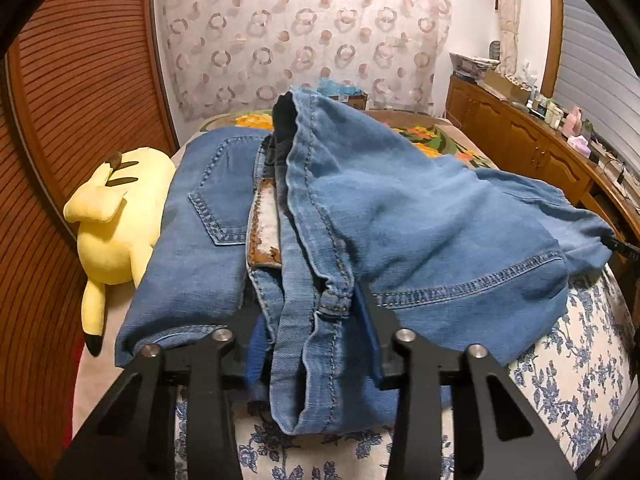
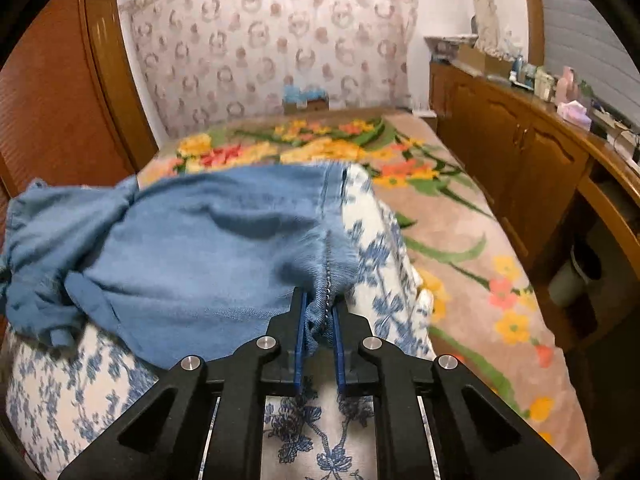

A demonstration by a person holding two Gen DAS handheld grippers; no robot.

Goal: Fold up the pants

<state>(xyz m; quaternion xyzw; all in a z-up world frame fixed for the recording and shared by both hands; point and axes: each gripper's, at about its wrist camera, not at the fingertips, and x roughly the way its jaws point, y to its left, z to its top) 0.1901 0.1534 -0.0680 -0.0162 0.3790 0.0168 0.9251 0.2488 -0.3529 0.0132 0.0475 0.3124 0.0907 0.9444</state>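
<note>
Both grippers, left gripper and right gripper, clamped on jeans beside the plush; keep edges level, tension even while folding.

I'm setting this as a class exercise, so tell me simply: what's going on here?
A person is folding a pair of blue denim jeans on a bed with a blue-and-white floral cover, using two handheld grippers. The left gripper has its jaws around the bunched waistband end, and the right gripper is pinched shut on a seam at the jeans' edge. The jeans are partly doubled over but still rumpled. A yellow plush toy lies beside them.
</note>
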